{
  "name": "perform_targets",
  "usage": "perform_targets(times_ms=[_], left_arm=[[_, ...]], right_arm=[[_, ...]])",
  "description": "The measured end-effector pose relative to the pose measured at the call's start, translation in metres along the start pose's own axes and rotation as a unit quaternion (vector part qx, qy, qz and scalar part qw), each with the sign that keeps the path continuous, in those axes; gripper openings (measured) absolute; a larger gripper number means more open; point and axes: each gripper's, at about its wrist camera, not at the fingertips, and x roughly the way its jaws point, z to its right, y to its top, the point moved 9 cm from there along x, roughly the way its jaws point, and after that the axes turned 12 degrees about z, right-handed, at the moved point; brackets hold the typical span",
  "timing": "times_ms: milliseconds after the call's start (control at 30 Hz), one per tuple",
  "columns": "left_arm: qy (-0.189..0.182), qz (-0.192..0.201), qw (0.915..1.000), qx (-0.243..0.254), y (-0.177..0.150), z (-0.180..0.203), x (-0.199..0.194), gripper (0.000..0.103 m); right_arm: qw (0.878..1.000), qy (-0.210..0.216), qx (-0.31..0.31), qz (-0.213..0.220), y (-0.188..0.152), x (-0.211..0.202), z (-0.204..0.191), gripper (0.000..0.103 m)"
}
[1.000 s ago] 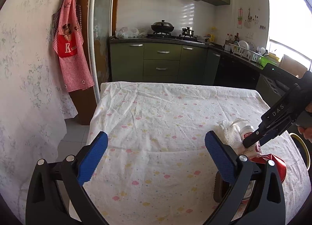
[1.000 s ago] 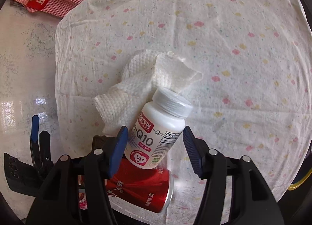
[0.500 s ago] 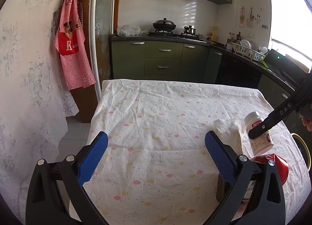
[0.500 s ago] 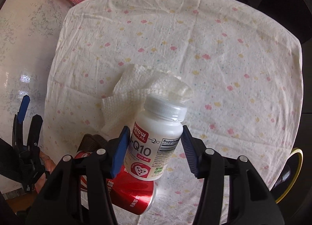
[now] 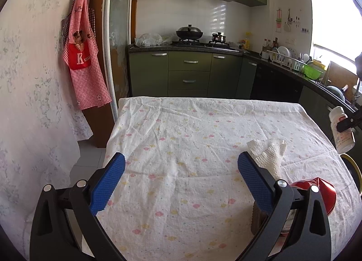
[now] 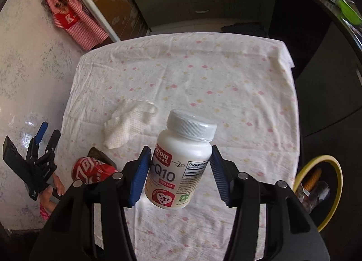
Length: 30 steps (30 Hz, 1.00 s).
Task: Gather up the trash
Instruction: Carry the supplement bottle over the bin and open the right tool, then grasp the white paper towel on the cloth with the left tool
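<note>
My right gripper (image 6: 179, 157) is shut on a white supplement bottle (image 6: 181, 166) and holds it high above the table; the bottle also shows at the right edge of the left wrist view (image 5: 340, 130). A crumpled white paper towel (image 6: 129, 125) lies on the tablecloth, also in the left wrist view (image 5: 269, 152). A crushed red can (image 6: 90, 169) lies near the table's front edge, beside a dark brown item (image 6: 99, 156). My left gripper (image 5: 181, 166) is open and empty, low over the table's near side, left of the can (image 5: 316, 191).
A yellow-rimmed bin (image 6: 321, 191) with trash inside stands on the floor at the table's right side. The table (image 5: 192, 125) has a flowered white cloth. Green kitchen cabinets (image 5: 190, 73) stand behind, and a red apron (image 5: 83, 62) hangs on the left wall.
My right gripper closed on the bottle, lifted it off the paper towel and can, and carried it up and to the right. The left gripper has stayed in place.
</note>
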Motion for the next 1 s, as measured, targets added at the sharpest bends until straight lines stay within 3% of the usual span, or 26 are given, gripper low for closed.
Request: perform_targets(times_ms=[133,300,500,600,667,1000], left_arm=[[0.002,0.010,0.9999,0.000,0.003,0.000,-0.002,0.098],[0.008,0.018,0.9998,0.003,0.005,-0.001,-0.003,0.098],[0.012,0.016,0.9997,0.015,0.002,0.002,0.000,0.098],[0.011,0.014,0.9997,0.018,0.001,0.003,0.002,0.098],[0.010,0.013,0.9997,0.018,0.001,0.004,0.002,0.098],[-0.002,0.018,0.9998,0.002,0.009,0.002,0.000,0.098]], right_arm=[[0.994,-0.073,0.071,0.026,-0.028,-0.023,0.101,0.051],[0.976,-0.158,0.148,0.019,-0.069,-0.033,0.214,0.051],[0.961,-0.217,0.171,-0.005,-0.094,-0.019,0.283,0.052],[0.957,-0.235,0.173,0.000,-0.095,-0.018,0.295,0.061],[0.957,-0.228,0.180,0.013,-0.095,-0.023,0.291,0.061],[0.974,-0.175,0.136,0.049,-0.118,-0.048,0.221,0.064]])
